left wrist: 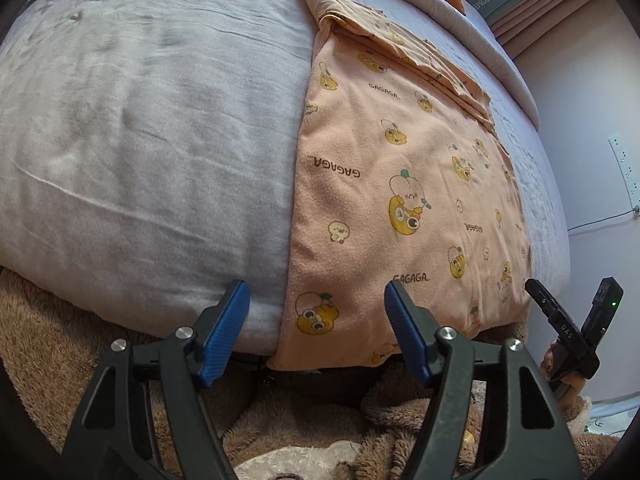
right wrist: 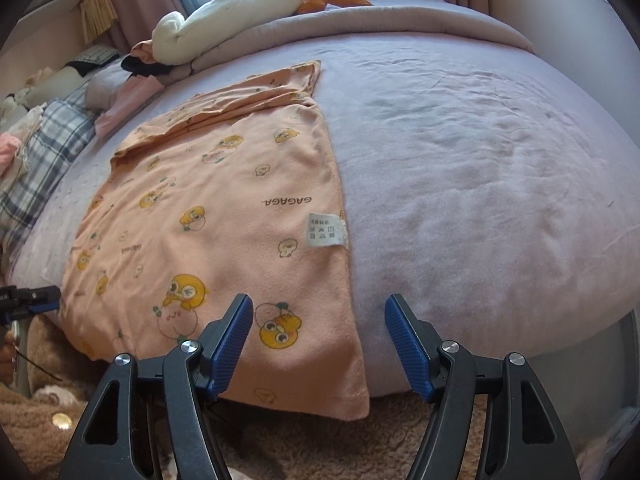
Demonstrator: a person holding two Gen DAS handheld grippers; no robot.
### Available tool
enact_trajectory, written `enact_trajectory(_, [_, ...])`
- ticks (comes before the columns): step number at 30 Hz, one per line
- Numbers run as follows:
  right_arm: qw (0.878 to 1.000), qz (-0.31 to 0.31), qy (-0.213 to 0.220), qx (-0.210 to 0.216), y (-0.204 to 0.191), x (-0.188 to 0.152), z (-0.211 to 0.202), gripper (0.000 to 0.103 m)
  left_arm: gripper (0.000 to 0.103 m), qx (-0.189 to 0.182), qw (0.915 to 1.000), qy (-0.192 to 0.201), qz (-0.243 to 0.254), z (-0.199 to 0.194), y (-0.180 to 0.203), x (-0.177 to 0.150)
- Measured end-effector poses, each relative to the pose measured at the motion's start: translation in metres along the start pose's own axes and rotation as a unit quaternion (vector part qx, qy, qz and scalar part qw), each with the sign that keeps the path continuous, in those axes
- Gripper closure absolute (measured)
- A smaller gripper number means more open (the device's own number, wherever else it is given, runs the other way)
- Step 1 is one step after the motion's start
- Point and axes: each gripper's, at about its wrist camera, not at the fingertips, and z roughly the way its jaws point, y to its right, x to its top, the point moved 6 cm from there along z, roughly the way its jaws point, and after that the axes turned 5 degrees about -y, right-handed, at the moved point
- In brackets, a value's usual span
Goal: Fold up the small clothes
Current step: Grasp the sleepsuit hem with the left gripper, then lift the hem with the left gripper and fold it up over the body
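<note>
A peach garment point(left wrist: 400, 184) with yellow cartoon prints lies flat on the bed, sleeves folded in at its far end; its near hem hangs over the bed's front edge. It also shows in the right wrist view point(right wrist: 224, 216), with a white care label point(right wrist: 326, 229) near its right edge. My left gripper point(left wrist: 316, 304) is open and empty, just in front of the garment's near left corner. My right gripper point(right wrist: 319, 316) is open and empty, in front of the near right corner. The right gripper also shows at the left view's lower right point(left wrist: 572, 312).
The bed point(left wrist: 140, 128) has a lilac sheet point(right wrist: 480, 168). A folded duvet point(right wrist: 380, 20), a white plush toy point(right wrist: 224, 12) and a plaid pillow point(right wrist: 48, 148) with other clothes lie at the far and left sides. A brown fluffy rug point(right wrist: 300, 448) covers the floor below.
</note>
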Motion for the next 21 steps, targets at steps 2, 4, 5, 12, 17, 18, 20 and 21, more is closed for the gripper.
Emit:
enact_trajectory(2, [1.0,0.006,-0.007,0.001,0.001,-0.004,0.001,0.042,0.034,-0.004,1.0,-0.005,-0.006,0.001,-0.002,-0.003])
enact_trajectory(4, [1.0,0.006,-0.008,0.001,0.0,-0.008,0.001,0.047,0.034,0.0,0.9999,-0.01,-0.006,0.002,-0.001,-0.007])
enact_trajectory(5, [1.0,0.006,-0.01,0.002,0.0,-0.008,0.001,0.049,0.034,0.003,0.9999,-0.01,-0.003,0.002,0.0,-0.008])
enact_trajectory(12, [0.999,0.001,-0.015,0.048,-0.02,-0.008,0.006,0.08,0.034,0.011,0.9997,-0.02,0.007,0.012,0.008,-0.016])
enact_trajectory(17, [0.995,-0.003,-0.005,0.095,-0.036,0.003,0.006,0.092,0.052,-0.003,0.9996,-0.023,0.015,0.015,0.014,-0.014])
enact_trajectory(18, [0.994,0.001,-0.004,0.105,-0.038,0.006,0.007,0.095,0.059,-0.002,0.9996,-0.022,0.015,0.016,0.014,-0.014])
enact_trajectory(20, [0.991,0.008,-0.002,0.13,-0.042,0.012,0.007,0.095,0.08,0.0,0.9997,-0.018,0.018,0.016,0.016,-0.013])
enact_trajectory(21, [0.99,0.01,0.001,0.141,-0.044,0.015,0.006,0.096,0.09,-0.005,0.9997,-0.017,0.016,0.016,0.016,-0.011])
